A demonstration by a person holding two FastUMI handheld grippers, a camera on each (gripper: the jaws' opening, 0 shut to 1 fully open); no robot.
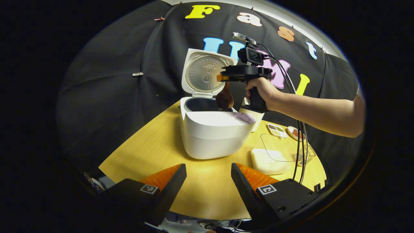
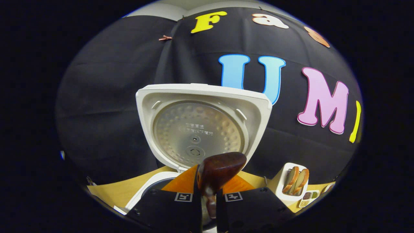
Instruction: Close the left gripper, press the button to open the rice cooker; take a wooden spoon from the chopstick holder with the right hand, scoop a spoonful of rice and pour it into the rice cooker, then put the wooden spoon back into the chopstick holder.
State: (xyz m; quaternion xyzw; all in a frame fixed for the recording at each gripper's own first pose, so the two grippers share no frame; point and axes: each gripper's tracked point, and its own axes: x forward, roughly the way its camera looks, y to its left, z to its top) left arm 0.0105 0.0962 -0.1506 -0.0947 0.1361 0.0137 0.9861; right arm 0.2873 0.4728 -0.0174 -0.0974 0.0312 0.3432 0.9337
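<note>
My right gripper (image 2: 208, 197), fingers clamped on the wooden spoon (image 2: 220, 170), tips rice into the open rice cooker (image 1: 213, 129); left gripper (image 1: 208, 174) idles, fingers apart. Next: return it to the chopstick holder (image 2: 292, 181).

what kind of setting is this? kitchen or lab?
Likely a staged recording booth, not a home kitchen: a black cloth wall backs a small wooden table. On it sits an open rice cooker, with the right gripper holding a wooden spoon over it.
</note>
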